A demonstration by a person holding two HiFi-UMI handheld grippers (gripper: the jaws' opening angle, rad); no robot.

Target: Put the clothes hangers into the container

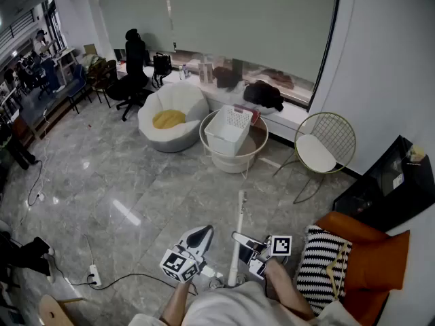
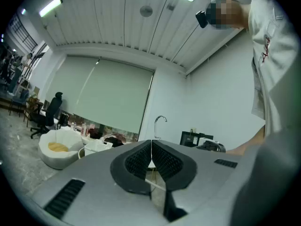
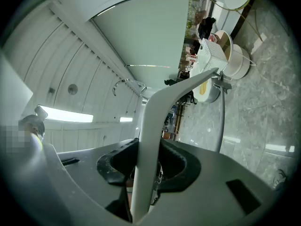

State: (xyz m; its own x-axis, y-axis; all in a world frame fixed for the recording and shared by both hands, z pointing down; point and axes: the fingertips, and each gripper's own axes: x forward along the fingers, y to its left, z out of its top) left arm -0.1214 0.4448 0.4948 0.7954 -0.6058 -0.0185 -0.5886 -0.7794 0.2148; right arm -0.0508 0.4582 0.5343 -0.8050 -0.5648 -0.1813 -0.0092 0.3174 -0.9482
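Observation:
My right gripper (image 3: 148,166) is shut on a white plastic clothes hanger (image 3: 157,121), whose arm runs up between the pads; its metal hook (image 3: 221,117) curves off to the right. In the head view the hanger (image 1: 238,240) stands nearly upright beside the right gripper (image 1: 239,237), low in the picture. The left gripper (image 1: 205,231) is just left of it, its jaws pressed together on nothing (image 2: 151,144). The white slatted basket (image 1: 228,129) sits tilted on a round white table (image 1: 255,156) across the floor, far from both grippers. A wooden hanger (image 1: 335,265) lies on a striped cushion.
A white beanbag (image 1: 173,114) with a yellow cushion stands left of the basket. A round wire chair (image 1: 325,145) is to its right. An orange sofa (image 1: 377,260) with the striped cushion (image 1: 321,260) is at my right. A power strip and cable (image 1: 94,275) lie on the grey marble floor.

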